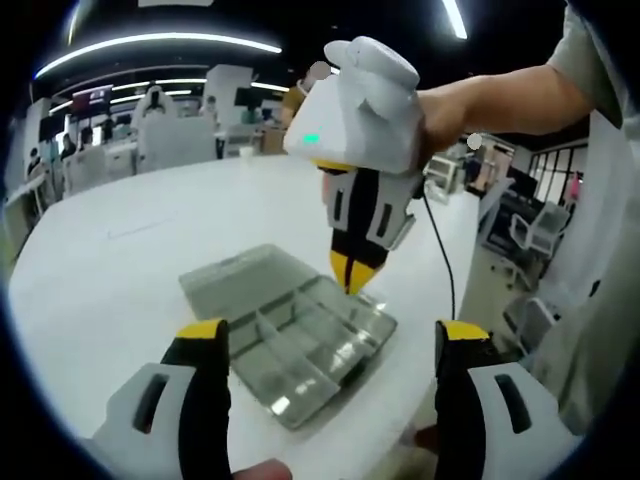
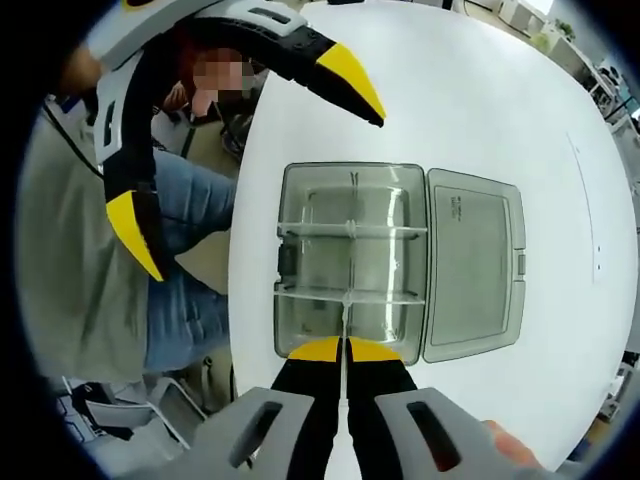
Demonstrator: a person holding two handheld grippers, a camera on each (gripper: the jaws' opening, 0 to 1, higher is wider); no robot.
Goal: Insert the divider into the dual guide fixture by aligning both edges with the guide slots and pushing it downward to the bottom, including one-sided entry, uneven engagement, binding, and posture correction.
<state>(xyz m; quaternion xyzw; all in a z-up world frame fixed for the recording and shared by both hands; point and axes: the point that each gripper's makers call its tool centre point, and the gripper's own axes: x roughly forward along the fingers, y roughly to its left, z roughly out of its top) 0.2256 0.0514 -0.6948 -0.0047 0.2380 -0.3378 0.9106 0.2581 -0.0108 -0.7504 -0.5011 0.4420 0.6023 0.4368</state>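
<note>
A clear plastic box [image 1: 300, 350] lies on the white table [image 1: 120, 270], its lid [image 1: 235, 272] folded open beside it. In the right gripper view the box [image 2: 300, 262] has two cross walls [image 2: 350, 230] set in its side slots. My right gripper [image 2: 346, 350] is shut on a thin clear divider [image 2: 345, 318], seen edge-on, over the box's near compartment. In the left gripper view the right gripper [image 1: 352, 276] points straight down at the box's far edge. My left gripper [image 1: 330, 338] is open, its jaws spread wide just before the box and touching nothing.
The box sits close to the table edge [image 2: 235, 260]. Past that edge are a person's legs in jeans [image 2: 190, 270]. A black cable [image 1: 445, 260] hangs from the right gripper. Desks and chairs [image 1: 170, 140] stand beyond the table's far side.
</note>
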